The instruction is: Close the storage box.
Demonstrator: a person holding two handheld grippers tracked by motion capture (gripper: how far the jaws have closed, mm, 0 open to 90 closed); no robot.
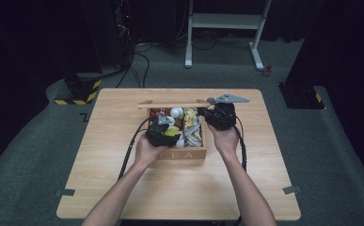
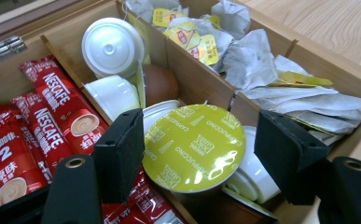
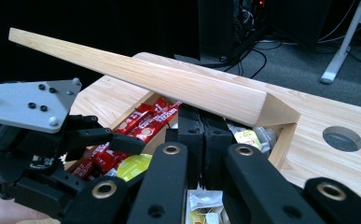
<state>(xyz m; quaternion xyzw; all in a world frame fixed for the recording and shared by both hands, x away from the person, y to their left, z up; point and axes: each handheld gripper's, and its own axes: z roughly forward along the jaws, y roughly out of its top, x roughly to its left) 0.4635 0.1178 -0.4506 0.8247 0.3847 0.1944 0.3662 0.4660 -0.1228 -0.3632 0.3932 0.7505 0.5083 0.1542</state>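
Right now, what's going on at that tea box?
A person works over an open wooden tea box on the table with a gripper in each hand. The left gripper is at the middle compartment, its jaws on either side of a green-lidded cappuccino capsule; one pad is at the capsule's edge, the other clearly off it. The right gripper is shut, under the raised lid.

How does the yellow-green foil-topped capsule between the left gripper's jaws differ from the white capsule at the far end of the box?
The yellow-green foil-topped capsule has a shiny lid printed "Cappuccino"; the white plastic capsule is plain and matt, with a small raised centre. The yellow-green one sits between the left gripper jaws, above other capsules; the white one rests untouched in its compartment. Both are round and lie in the wooden box.
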